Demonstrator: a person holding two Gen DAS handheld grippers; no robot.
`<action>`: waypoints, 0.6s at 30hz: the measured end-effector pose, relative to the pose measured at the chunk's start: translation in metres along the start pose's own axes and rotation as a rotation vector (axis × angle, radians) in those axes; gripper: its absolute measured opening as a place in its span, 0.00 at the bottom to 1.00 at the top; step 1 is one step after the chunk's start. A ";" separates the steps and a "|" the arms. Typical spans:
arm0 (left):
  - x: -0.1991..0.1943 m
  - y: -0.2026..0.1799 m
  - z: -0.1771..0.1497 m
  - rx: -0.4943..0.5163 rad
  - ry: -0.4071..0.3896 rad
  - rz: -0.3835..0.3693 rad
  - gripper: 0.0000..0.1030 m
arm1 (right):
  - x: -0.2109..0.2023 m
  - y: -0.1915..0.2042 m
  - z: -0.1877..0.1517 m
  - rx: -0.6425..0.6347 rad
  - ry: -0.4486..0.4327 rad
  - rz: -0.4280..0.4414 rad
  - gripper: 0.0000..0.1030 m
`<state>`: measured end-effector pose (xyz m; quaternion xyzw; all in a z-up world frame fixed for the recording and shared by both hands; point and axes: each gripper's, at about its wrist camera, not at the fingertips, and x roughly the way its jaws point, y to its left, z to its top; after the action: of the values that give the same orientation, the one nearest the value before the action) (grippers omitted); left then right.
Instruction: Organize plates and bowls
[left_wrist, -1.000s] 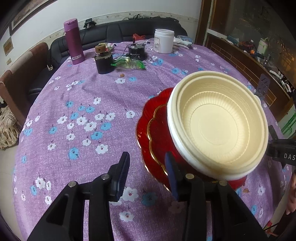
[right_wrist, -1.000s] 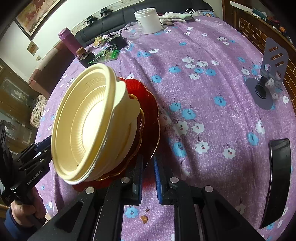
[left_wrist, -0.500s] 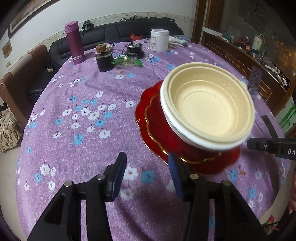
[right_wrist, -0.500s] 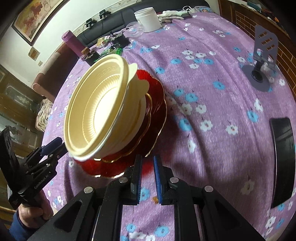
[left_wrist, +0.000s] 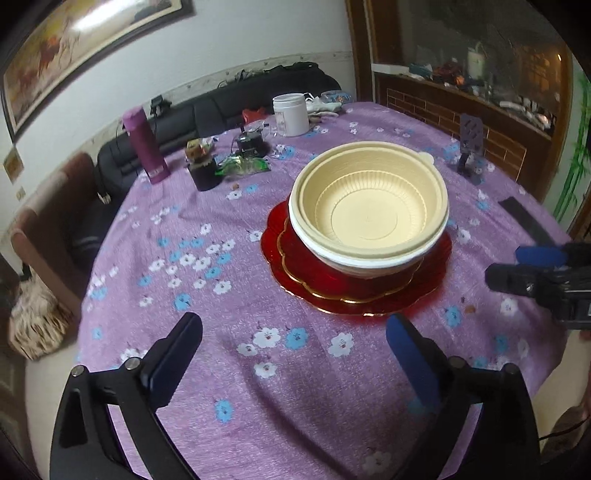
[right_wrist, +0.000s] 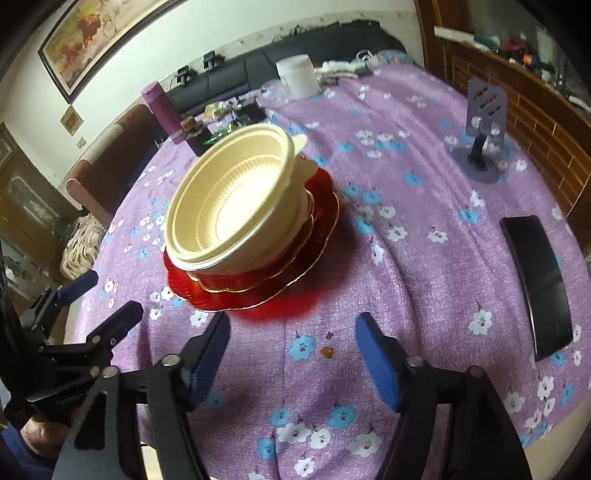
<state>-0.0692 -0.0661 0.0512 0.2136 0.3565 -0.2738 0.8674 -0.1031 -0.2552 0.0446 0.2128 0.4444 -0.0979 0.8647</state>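
Nested cream plastic bowls (left_wrist: 369, 214) (right_wrist: 236, 199) sit on stacked red gold-rimmed plates (left_wrist: 354, 291) (right_wrist: 258, 284) in the middle of the purple flowered table. My left gripper (left_wrist: 295, 336) is drawn back near the table's front edge, its jaws opening wide with only cloth between them. My right gripper (right_wrist: 291, 339) is likewise back from the plates, jaws opening, nothing between its fingers. In the left wrist view the right gripper (left_wrist: 546, 273) shows at the right edge; in the right wrist view the left gripper (right_wrist: 96, 299) shows at lower left.
At the back stand a purple flask (left_wrist: 144, 151), a dark jar (left_wrist: 203, 173), a green packet (left_wrist: 243, 166) and a white tub (left_wrist: 290, 114). A grey phone stand (right_wrist: 480, 125) and a black phone (right_wrist: 535, 280) lie to the right. A dark sofa (left_wrist: 221, 103) is behind.
Both grippers let go of the red plates, opened wide and pulled back toward the table's near edge. The stack, earlier tilted and lifted, now rests flat on the cloth.
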 end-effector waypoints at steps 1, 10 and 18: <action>-0.003 -0.001 0.000 0.013 -0.012 -0.001 0.97 | -0.003 0.002 -0.002 -0.008 -0.014 -0.018 0.79; -0.017 -0.002 0.014 -0.018 -0.004 0.065 1.00 | -0.023 0.006 0.006 -0.071 -0.107 -0.088 0.89; -0.028 -0.011 0.037 -0.111 0.055 0.156 1.00 | -0.034 -0.001 0.022 -0.187 -0.142 -0.038 0.92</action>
<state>-0.0740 -0.0862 0.0945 0.1999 0.3770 -0.1792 0.8865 -0.1078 -0.2666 0.0834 0.1154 0.3931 -0.0872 0.9081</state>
